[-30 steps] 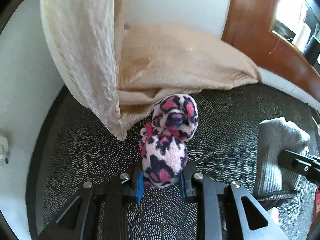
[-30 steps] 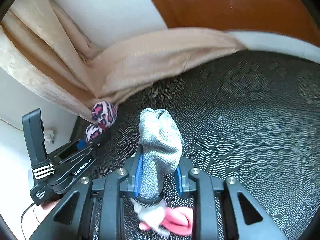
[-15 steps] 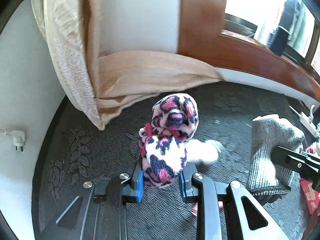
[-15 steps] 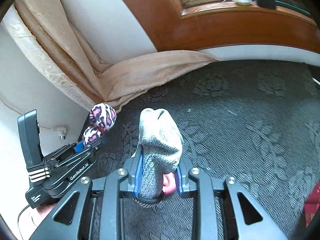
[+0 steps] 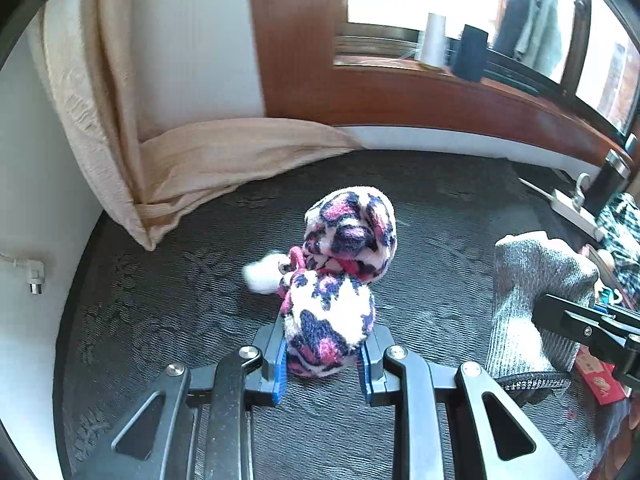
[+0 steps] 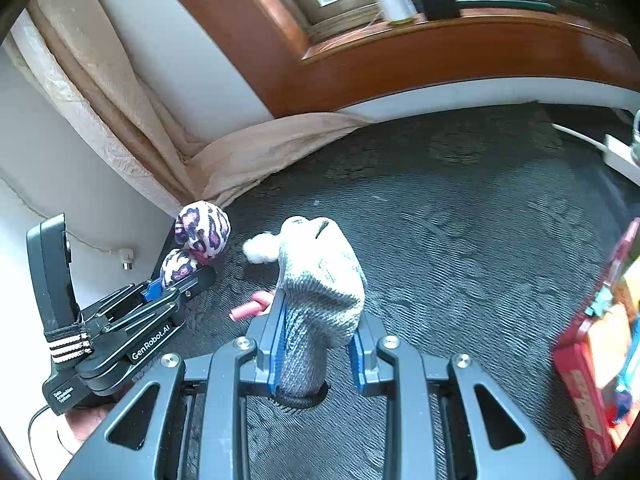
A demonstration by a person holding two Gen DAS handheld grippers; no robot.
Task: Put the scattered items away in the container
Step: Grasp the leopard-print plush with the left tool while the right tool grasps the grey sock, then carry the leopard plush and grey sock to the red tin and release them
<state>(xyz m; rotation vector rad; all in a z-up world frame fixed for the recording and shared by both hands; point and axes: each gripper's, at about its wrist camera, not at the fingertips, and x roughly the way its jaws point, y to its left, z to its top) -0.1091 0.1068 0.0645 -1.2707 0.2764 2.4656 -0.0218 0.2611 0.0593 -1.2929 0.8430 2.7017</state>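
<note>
Left wrist view: the left gripper (image 5: 323,360) has its fingers closed on a fluffy pink, white and navy patterned sock (image 5: 340,280), which sticks up from between the blue pads and folds over at the top. Below it lies the dark patterned carpet (image 5: 180,300). A small white fluffy item (image 5: 262,274) lies on the carpet just left of the held sock, partly hidden behind it. At the right edge, the right gripper (image 5: 592,324) holds a grey knitted sock (image 5: 528,300). A beige curtain (image 5: 120,140) hangs at the far left and pools on the carpet by the wall. A white plug (image 5: 35,278) hangs at the left wall. A white power strip (image 5: 572,210) sits at the far right, and something red (image 5: 598,376) lies near the right edge.

Right wrist view: the right gripper (image 6: 318,354) has its fingers closed on the grey knitted sock (image 6: 320,292), which stands up between the pads. To the left, the left gripper (image 6: 176,280) grips the patterned sock (image 6: 200,236). On the carpet (image 6: 460,260), the white fluffy item (image 6: 260,249) lies just beyond the grey sock, and a pink item (image 6: 252,308) lies just left of the fingers. A red container (image 6: 592,360) with colourful contents stands at the right edge; neither sock is in it.
</note>
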